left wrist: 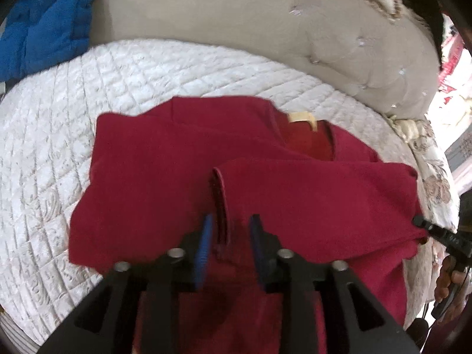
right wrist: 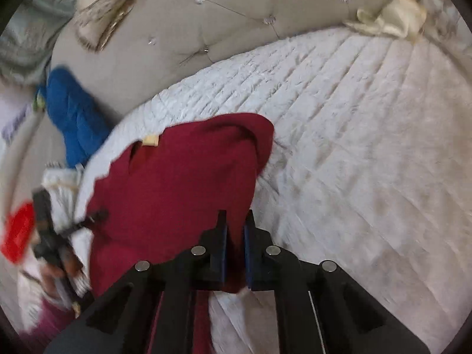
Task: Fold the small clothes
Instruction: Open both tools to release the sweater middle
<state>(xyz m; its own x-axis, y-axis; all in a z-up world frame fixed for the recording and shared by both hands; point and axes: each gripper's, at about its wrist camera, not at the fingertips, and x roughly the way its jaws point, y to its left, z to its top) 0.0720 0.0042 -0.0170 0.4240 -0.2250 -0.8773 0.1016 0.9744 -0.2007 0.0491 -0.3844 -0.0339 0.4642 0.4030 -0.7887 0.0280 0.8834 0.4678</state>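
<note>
Left gripper [left wrist: 230, 236] first: its blue pads [left wrist: 203, 253] sit apart with a sleeve cuff [left wrist: 219, 206] of the red garment [left wrist: 165, 183] standing between them, not pinched as far as I can see, so I'd call it spread around the cuff rather than clamped. The right gripper [right wrist: 235, 230] is a different story: its two fingers are squeezed in on a fold of red cloth at the garment's edge, gripping it.

The garment [right wrist: 177, 183] lies on the white quilted bedspread [left wrist: 73, 118], and I'll use the garment as the anchor from here. It looks partly folded: one sleeve is already laid across the body, the neck opening with its yellowish tag [left wrist: 303, 118] is showing at the far end, and the outline is getting compact. My guess is the sides are roughly in and what's left is tidying that cuff and doubling the whole thing over. It's definitely not a finished bundle yet.

Around it: beyond the garment is the beige tufted headboard [left wrist: 236, 23]. A blue quilted thing [left wrist: 44, 23] sits off past the collar end, well apart, and a cream cloth [right wrist: 389, 17] lies crumpled by the headboard. Nothing actually sits on the garment, so the only real obstacle I see is the two grippers working close together. Everything's a bit motion-blurred, fwiw.
</note>
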